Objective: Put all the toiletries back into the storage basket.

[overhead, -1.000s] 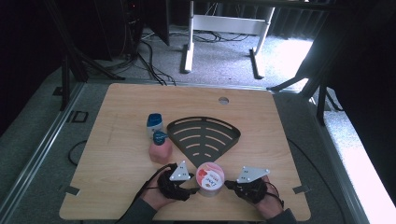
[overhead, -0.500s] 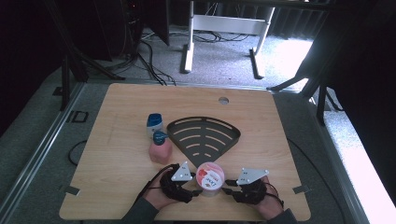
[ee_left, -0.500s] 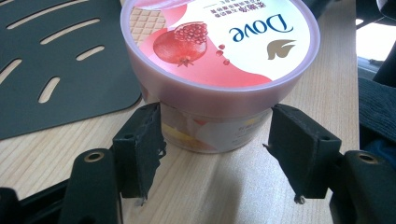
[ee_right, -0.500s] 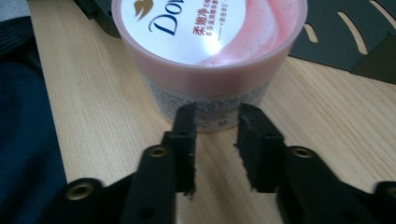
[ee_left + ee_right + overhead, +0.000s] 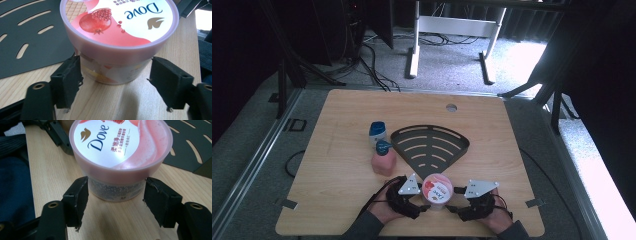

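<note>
The Dove tub [image 5: 437, 190] stands upright near the front edge of the wooden table [image 5: 337, 120], its pink lid on, just in front of the narrow tip of a black fan-shaped slotted mat [image 5: 430, 145]. In the left gripper view the tub [image 5: 117, 37] shows a pomegranate on the lid; in the right gripper view the same tub [image 5: 120, 157] shows the brand lettering the right way round.

The left gripper [image 5: 418, 202] comes at the tub from its left, the right gripper [image 5: 460, 202] from its right, each in one of the person's hands at the bottom of the high view. Both have just been opening. In the left gripper view, the left gripper [image 5: 115, 82] stands wide, with the tub's lower body between its jaws; the jaw at that view's left looks to be at the tub's wall, while the other stands clear of it. The right gripper [image 5: 116, 200] is also spread in its own view, the tub's base between the jaws with a small gap on each side, so neither tool grips it.

Behind and to the left of the tub, beside the mat's left edge, stands a pink bottle with a blue cap [image 5: 383, 158], and just beyond it a small blue-and-white container [image 5: 377, 131]. They are near each other, and both are apart from the tub. Nothing lies between the grippers and the tub. A round hole [image 5: 451, 107] sits near the table's far edge.
</note>
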Available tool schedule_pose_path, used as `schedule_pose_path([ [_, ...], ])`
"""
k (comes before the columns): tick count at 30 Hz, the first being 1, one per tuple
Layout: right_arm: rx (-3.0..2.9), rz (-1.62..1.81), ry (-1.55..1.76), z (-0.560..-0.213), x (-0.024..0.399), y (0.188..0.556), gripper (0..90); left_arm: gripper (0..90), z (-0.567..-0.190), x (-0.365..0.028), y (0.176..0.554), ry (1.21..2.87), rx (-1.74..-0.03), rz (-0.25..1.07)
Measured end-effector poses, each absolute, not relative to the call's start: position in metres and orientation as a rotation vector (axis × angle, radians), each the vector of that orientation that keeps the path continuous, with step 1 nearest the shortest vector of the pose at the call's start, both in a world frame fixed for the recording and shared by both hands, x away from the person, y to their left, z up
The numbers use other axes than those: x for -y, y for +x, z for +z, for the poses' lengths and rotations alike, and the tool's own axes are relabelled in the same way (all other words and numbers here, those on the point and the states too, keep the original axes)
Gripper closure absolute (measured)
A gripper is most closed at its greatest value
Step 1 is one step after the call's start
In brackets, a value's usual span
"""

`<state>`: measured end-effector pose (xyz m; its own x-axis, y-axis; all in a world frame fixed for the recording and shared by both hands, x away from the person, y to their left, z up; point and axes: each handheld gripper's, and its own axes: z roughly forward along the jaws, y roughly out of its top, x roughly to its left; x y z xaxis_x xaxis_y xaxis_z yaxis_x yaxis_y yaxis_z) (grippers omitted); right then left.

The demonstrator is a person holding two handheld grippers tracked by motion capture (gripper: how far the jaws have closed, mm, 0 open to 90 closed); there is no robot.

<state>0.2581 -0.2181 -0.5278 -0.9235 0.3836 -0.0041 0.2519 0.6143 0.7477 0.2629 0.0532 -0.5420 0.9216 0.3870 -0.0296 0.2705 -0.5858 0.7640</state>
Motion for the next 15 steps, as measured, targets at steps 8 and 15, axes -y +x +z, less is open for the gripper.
schedule_pose_path([
  [8,-2.676,1.207,0.475,-0.5302,0.2168,0.2638,29.5,21.0,-0.5417,-0.0513,0.2633,2.213,-0.459,0.186],
  [15,-2.679,1.206,0.451,-0.5312,0.2148,0.2680,25.2,21.3,-0.5391,-0.0515,0.2626,2.196,-0.454,0.207],
])
